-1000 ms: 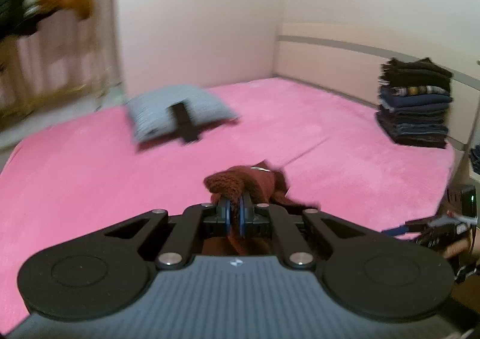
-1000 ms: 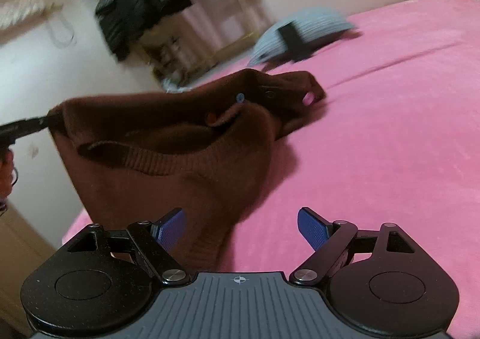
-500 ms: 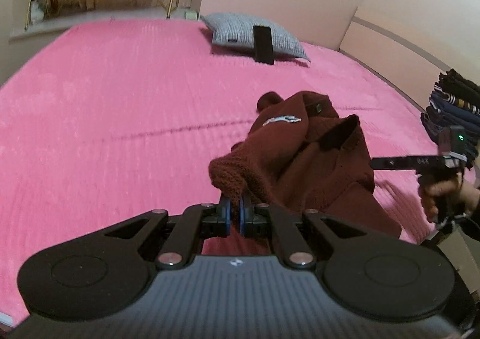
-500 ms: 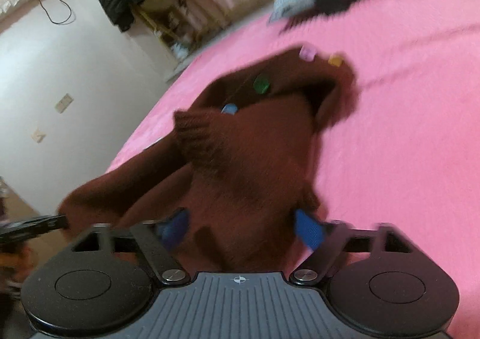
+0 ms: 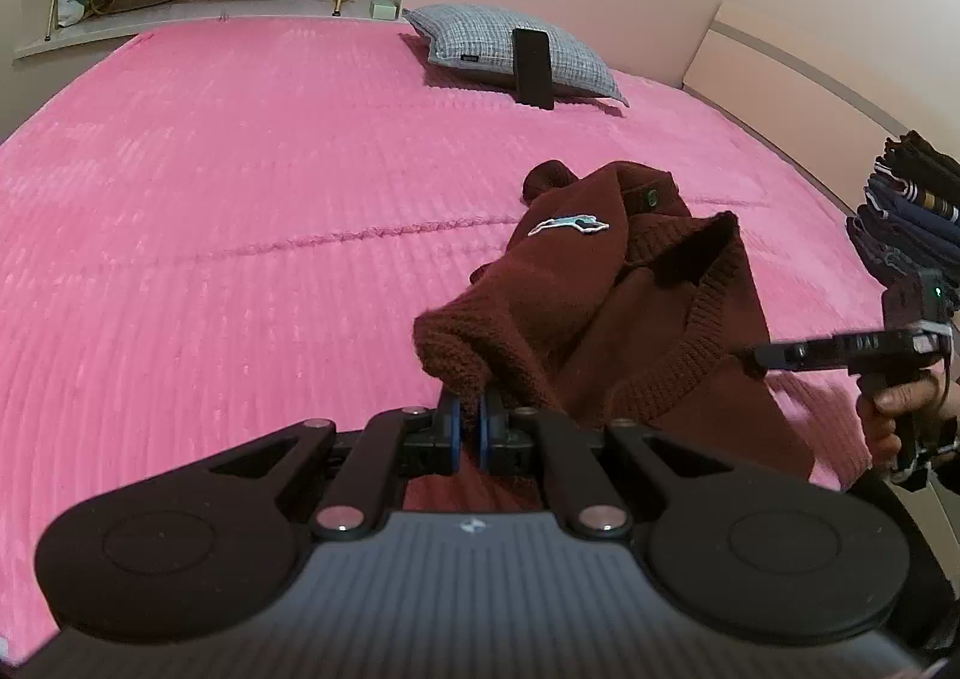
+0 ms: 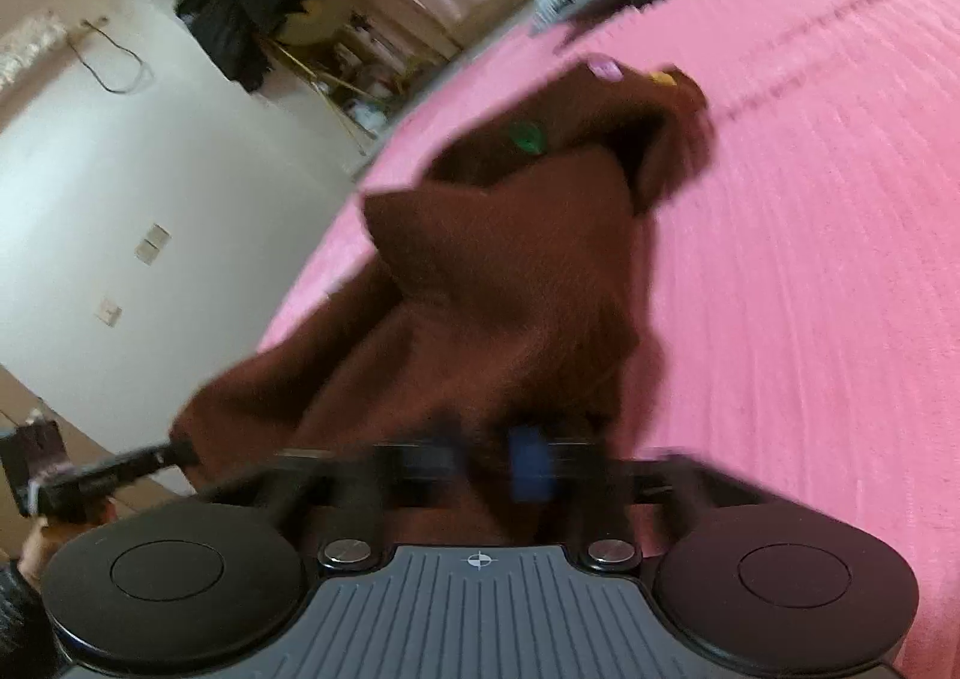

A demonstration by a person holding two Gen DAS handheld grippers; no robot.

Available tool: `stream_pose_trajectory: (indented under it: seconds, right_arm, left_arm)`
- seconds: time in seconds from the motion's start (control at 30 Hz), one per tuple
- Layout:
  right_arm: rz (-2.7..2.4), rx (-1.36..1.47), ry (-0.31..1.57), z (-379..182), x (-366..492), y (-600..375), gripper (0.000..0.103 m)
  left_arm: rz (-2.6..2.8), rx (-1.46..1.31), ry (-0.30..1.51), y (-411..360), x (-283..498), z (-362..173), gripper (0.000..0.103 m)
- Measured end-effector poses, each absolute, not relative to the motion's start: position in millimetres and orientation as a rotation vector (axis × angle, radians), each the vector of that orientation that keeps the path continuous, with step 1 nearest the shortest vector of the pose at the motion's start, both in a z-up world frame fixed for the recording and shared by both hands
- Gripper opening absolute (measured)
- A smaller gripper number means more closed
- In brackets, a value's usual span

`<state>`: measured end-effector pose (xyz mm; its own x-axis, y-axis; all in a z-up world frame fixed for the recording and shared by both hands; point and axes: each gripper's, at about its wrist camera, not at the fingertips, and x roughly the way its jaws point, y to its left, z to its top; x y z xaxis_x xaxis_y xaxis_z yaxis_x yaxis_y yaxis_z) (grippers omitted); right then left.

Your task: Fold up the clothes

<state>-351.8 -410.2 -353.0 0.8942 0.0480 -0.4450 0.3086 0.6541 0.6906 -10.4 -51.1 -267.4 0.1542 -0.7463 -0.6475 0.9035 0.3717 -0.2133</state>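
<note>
I have one dark red knitted sweater (image 5: 606, 313), bunched and half lifted over the near right part of the pink bed (image 5: 240, 235). My left gripper (image 5: 468, 430) is clamped tight on a ribbed cuff; my right gripper (image 6: 489, 466) has its jaws closed on the knit too. Wide bare bedspread lies to the left. One grey pillow (image 5: 510, 48) and one stack of folded clothes (image 5: 912, 217) sit at the far edges.

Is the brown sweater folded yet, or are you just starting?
Just starting. A stack of folded clothes already sits by the headboard. In hand: the left gripper is shut on a knitted edge of the brown sweater, and the right gripper has clamped onto another part. Left to do: the sweater lies bunched on the pink bed, so it needs spreading flat, folding and stacking.
</note>
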Motion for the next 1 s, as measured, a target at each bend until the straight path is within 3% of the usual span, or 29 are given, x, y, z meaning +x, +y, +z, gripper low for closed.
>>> stream_pose_trajectory:
  seconds: [0.3, 0.5, 0.77, 1.0]
  right_arm:
    - [-0.124, 0.838, 0.155, -249.4, -439.4, -410.5, 0.003]
    - [-0.125, 0.869, 0.034, -215.8, -460.7, -447.9, 0.002]
    - [-0.207, 0.729, -0.076, -127.5, -394.6, -581.1, 0.002]
    - [-0.184, 0.464, -0.32, -3.5, -395.7, -602.3, 0.002]
  left_arm:
    - [-1.293, 0.199, 0.638, -41.0, -38.8, -210.6, 0.004]
    - [-1.434, 0.079, 0.61, -56.1, -65.1, -185.0, 0.003]
    - [-1.463, 0.124, 0.434, -177.8, -43.2, -119.9, 0.002]
    - [-1.405, 0.062, 0.145, -262.7, -1.9, 1.0, 0.001]
